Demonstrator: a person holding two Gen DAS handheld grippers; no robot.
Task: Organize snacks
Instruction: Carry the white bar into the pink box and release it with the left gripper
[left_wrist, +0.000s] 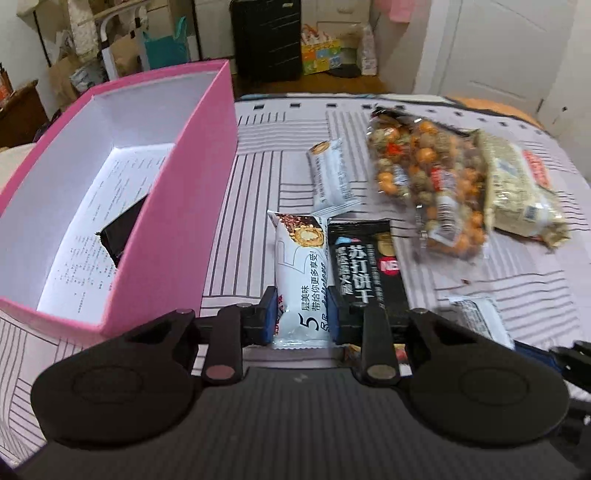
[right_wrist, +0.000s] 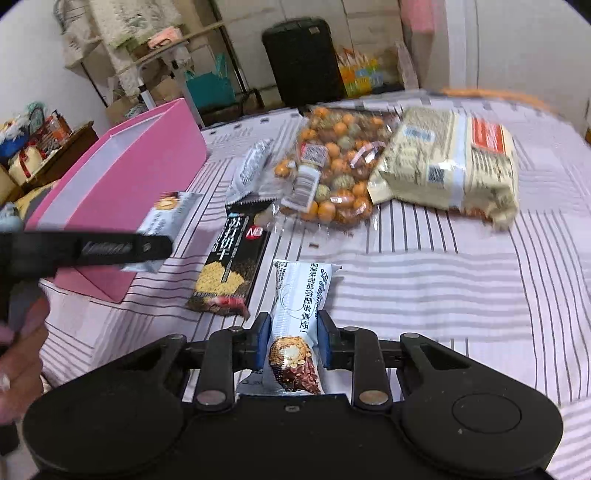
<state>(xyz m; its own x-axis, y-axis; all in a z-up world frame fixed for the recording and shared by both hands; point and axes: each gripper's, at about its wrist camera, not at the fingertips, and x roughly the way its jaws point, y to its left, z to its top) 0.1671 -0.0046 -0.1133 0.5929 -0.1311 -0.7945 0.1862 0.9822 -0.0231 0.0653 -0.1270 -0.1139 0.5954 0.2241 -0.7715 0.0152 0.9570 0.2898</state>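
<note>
My left gripper (left_wrist: 302, 314) is shut on a white wafer bar (left_wrist: 301, 273), held just right of the open pink box (left_wrist: 177, 206); it also shows in the right wrist view (right_wrist: 162, 218). My right gripper (right_wrist: 293, 338) is shut on another white wafer bar (right_wrist: 295, 325), low over the striped bedsheet (right_wrist: 443, 295). A black cracker packet (left_wrist: 365, 266) lies on the sheet between them, also in the right wrist view (right_wrist: 232, 266). A third white bar (left_wrist: 330, 177) lies farther back. A dark packet (left_wrist: 122, 232) lies inside the box.
A clear bag of orange and green balls (right_wrist: 332, 177) and a beige biscuit pack (right_wrist: 450, 166) lie at the back of the bed. A printed sheet (left_wrist: 96, 236) lines the box bottom. A black suitcase (left_wrist: 266, 37) and clutter stand beyond the bed.
</note>
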